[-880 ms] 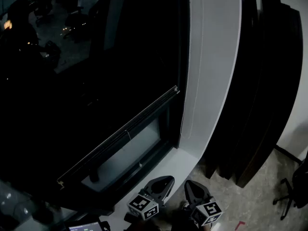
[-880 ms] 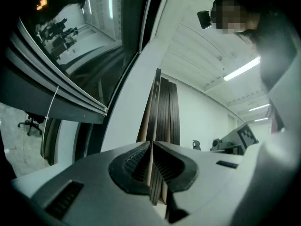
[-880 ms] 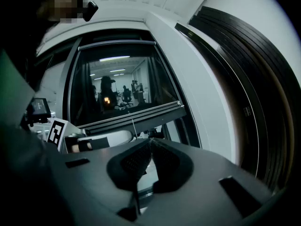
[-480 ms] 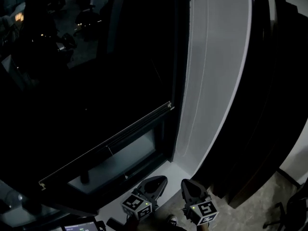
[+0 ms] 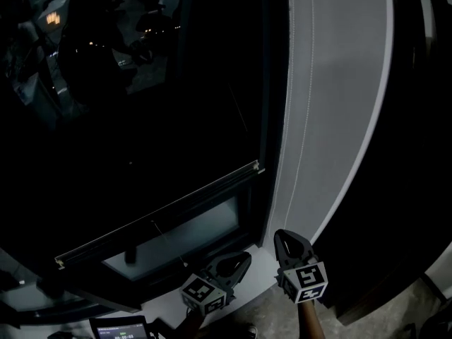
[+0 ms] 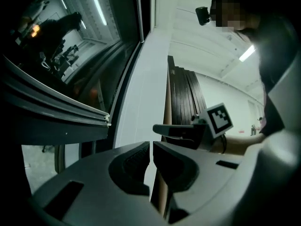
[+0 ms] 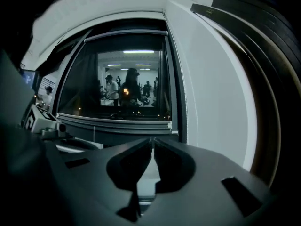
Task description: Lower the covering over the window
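Your left claw (image 5: 239, 263) is low and near you, just above the white window sill (image 5: 263, 258). Its jaws stand together with only a thin slit between them, and they have hold of nothing. Your right claw (image 5: 286, 240) is just to the right of it and a little farther from you, in front of the white wall strip (image 5: 339, 119). Its jaws are fully closed, tip against tip, and they are empty too. The two claws are near each other but do not touch.

The window blind (image 5: 141, 154) is to the left of both claws and apart from them. It hangs dark over most of the window. Its bottom rail (image 5: 159, 212) runs slanted from near left to far right and stays a little above the sill. Under the rail a pale strip of glass (image 5: 183, 233) is not covered.

A thin bead cord (image 5: 305, 133) hangs down along the white wall strip, right of the window frame, and ends near your right claw. I cannot tell if the claw touches it. Dark panels (image 5: 417, 154) stand at the far right. A small lit screen (image 5: 116, 327) is at the near left edge.
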Demonstrator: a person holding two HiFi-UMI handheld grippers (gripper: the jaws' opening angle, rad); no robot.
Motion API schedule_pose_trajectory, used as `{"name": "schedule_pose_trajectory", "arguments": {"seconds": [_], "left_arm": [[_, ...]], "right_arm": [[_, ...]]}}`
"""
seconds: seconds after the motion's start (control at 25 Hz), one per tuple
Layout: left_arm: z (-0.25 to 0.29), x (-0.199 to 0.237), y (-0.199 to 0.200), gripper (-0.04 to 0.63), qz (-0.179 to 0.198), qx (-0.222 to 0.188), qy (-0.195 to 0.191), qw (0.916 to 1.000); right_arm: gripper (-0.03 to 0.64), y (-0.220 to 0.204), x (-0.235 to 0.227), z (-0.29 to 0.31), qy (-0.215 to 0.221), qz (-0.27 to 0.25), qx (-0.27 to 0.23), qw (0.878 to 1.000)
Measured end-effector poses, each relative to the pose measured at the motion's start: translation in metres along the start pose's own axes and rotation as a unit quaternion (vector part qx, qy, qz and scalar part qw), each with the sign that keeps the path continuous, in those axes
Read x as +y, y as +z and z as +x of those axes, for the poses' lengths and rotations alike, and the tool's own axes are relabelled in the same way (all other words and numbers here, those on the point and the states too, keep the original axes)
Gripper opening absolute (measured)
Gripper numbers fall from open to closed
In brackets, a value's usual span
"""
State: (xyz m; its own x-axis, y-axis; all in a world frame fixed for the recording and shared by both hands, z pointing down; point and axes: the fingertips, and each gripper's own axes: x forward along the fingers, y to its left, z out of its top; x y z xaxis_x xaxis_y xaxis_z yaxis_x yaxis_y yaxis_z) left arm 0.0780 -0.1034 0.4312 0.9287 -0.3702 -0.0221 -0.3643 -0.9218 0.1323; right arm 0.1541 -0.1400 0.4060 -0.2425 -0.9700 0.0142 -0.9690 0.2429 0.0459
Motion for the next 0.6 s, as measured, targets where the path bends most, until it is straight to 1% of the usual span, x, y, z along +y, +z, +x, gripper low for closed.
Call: {"name": "schedule_pose_trajectory", "arguments": {"seconds": [0.16, 0.2, 0.28, 0.32, 0.48, 0.6], "left_arm": [[0.015, 0.007, 0.001, 0.008, 0.012, 0.01, -0.015, 0.9998], [0.019, 0.01, 0.003, 0.008, 0.012, 0.008, -0.018, 0.9997], [0.025, 0.016, 0.005, 0.008, 0.01, 0.005, -0.023, 0.9997], [0.028, 0.019, 0.006, 0.008, 0.008, 0.005, -0.026, 0.9996], [0.037, 0.025, 0.009, 0.008, -0.001, 0.009, -0.038, 0.9992], [0.041, 0.031, 0.011, 0.008, 0.003, 0.001, -0.054, 0.9986]], "right_arm": [[0.012, 0.018, -0.034, 0.044, -0.019, -0.02, 0.001, 1.0], [0.024, 0.022, -0.041, 0.055, -0.023, -0.023, 0.003, 0.999], [0.07, 0.031, -0.053, 0.075, -0.028, -0.024, 0.009, 0.999], [0.079, 0.034, -0.058, 0.084, -0.032, -0.023, 0.01, 0.999], [0.083, 0.05, -0.08, 0.113, -0.068, -0.032, 0.012, 0.997], [0.083, 0.057, -0.096, 0.138, -0.092, -0.041, 0.018, 0.995]]}}
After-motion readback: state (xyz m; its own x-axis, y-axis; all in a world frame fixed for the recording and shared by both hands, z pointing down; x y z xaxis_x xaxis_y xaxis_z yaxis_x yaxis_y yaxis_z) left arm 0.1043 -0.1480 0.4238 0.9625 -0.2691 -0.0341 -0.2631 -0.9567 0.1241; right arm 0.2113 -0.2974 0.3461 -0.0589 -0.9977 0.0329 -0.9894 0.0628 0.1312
